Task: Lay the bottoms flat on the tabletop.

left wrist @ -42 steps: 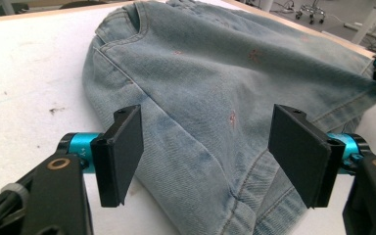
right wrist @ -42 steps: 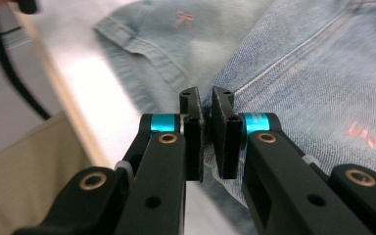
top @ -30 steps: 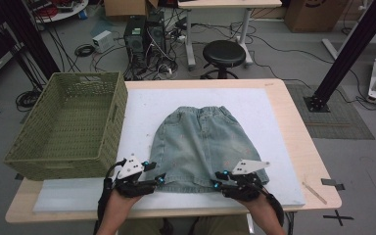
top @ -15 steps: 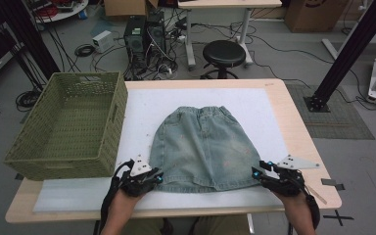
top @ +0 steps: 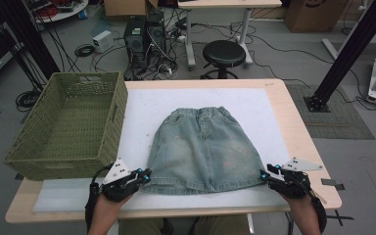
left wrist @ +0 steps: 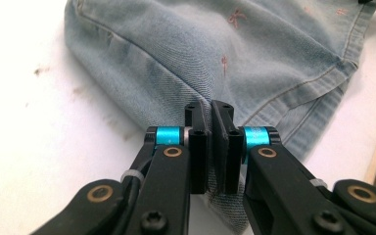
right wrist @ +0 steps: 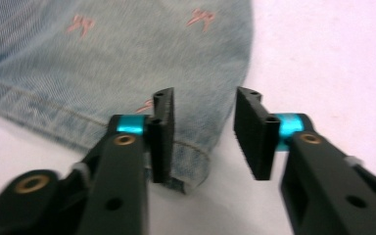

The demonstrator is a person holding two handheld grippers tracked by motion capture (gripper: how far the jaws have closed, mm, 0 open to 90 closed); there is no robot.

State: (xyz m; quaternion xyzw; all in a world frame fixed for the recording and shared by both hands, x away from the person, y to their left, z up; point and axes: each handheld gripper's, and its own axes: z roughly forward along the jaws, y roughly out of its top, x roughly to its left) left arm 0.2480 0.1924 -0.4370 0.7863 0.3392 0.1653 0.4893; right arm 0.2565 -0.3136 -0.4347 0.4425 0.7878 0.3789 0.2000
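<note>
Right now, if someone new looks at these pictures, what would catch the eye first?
A pale denim skirt lies flat in the middle of the white mat. The left claw pinches its near left hem corner, and the right claw waits open at the near right corner. A big green woven basket stands to the left.

A pale, washed-blue denim skirt (top: 205, 147), scattered with small pink stitched motifs and edged in tan seam thread, lies on a white mat (top: 254, 105) flecked with brownish marks; the mat covers a light wood-toned table (top: 293, 122); an olive-green woven basket (top: 68, 127) sits at the left; the left gripper (left wrist: 210, 122) and right gripper (right wrist: 203, 122) are black with turquoise collars and brass-coloured rivets.
</note>
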